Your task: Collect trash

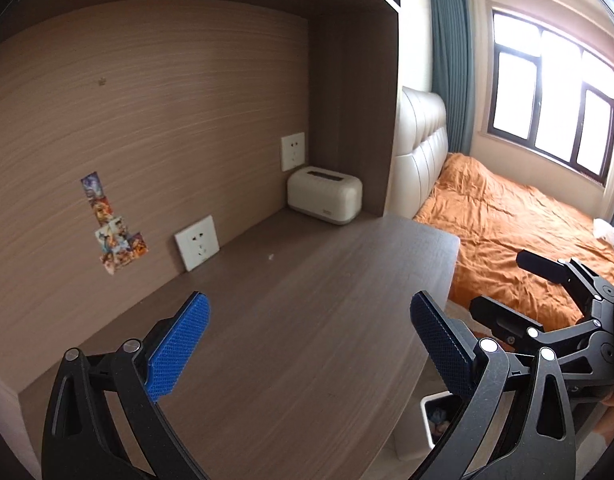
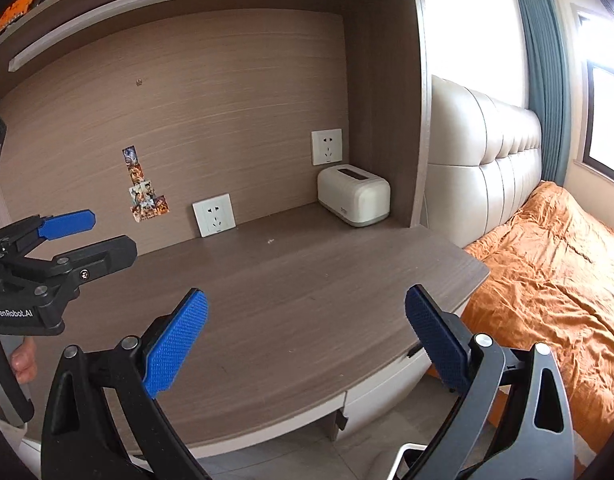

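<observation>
The only candidate for trash on the surface [image 2: 291, 300] is a small white scrap [image 2: 271, 241], lying ahead of both grippers, near the back panel and between the lower wall socket [image 2: 213, 215] and the cream tissue box [image 2: 353, 195].

Left gripper [image 1: 309, 344]: open, holding nothing. The scrap [image 1: 271, 257] lies straight ahead and slightly left of its centre line.

Right gripper [image 2: 305, 340]: open, holding nothing. The scrap lies ahead and slightly left of its centre line.

Judgement: neither gripper is clearly nearer; both need a forward reach across the surface.

The scrap appears as a pale fleck, too small to give a long axis or material; probably a paper crumb, light and flat, so a low pinch is required.

A white bin [image 1: 437, 420] with contents stands on the floor below the near right edge of the surface, under the right finger of the left gripper
</observation>
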`<control>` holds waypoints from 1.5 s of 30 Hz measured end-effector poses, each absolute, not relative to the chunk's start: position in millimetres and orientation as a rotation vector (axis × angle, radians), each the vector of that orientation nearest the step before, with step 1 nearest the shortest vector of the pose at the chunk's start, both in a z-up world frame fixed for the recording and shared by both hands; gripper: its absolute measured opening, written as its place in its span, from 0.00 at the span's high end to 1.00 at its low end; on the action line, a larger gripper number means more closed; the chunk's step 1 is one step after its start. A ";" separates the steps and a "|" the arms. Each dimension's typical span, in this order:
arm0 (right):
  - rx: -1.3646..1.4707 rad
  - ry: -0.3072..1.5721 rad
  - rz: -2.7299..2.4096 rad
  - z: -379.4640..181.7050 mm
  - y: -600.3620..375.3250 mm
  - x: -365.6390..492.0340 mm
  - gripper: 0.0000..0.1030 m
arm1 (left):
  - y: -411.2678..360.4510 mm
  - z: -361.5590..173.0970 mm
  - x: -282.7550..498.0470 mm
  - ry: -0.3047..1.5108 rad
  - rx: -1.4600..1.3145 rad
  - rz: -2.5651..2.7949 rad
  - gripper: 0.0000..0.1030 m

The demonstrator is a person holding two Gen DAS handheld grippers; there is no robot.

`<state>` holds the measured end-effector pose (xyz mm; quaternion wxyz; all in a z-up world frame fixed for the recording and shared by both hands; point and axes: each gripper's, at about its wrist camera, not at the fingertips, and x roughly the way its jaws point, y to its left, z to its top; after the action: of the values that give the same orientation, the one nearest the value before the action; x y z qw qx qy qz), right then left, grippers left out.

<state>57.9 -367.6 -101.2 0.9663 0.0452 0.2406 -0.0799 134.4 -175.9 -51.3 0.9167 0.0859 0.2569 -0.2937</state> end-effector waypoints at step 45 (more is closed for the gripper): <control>0.029 0.463 -0.065 -78.4 -268.5 144.3 0.04 | -71.9 -30.3 187.4 0.489 0.093 -0.473 0.05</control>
<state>144.3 -268.5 -78.4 0.9727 0.0142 0.2295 -0.0320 187.4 -71.9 -30.3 0.9416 0.0455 0.2399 -0.2321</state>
